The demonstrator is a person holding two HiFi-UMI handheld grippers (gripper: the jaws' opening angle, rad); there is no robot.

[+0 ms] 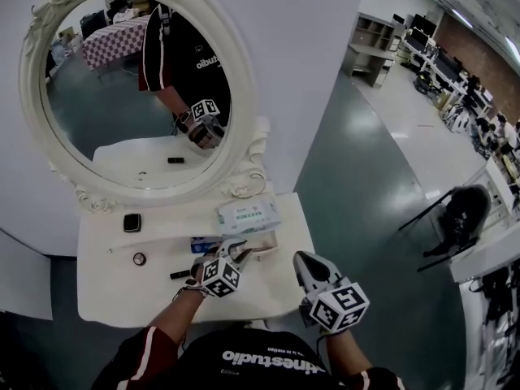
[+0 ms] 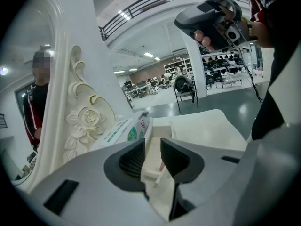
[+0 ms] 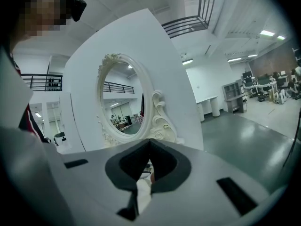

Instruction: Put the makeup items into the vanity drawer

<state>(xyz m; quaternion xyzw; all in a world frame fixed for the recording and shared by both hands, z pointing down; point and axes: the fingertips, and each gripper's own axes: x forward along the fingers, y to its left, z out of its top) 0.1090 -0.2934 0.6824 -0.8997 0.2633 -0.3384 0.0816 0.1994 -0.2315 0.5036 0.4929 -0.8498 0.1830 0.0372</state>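
My left gripper (image 1: 238, 248) hovers over the right part of the white vanity top (image 1: 268, 295), its jaws apart. In the left gripper view, a small white and pink stick (image 2: 160, 169) lies loose in a narrow cream compartment (image 2: 162, 131) below the left gripper (image 2: 153, 147), with neither pad touching it. On the left of the top lie a black compact (image 1: 132, 223), a long white stick (image 1: 154, 243), a small round item (image 1: 139, 258) and a black tube (image 1: 180, 275). My right gripper (image 1: 302, 258) is shut and empty above the top's right edge; its tips meet in its own view (image 3: 149, 142).
A pack of wipes (image 1: 248, 215) lies at the back under the oval mirror's ornate frame (image 1: 248, 181), with a blue box (image 1: 203, 244) just left of my left gripper. Grey floor lies to the right, and a black chair (image 1: 459, 218) stands further off.
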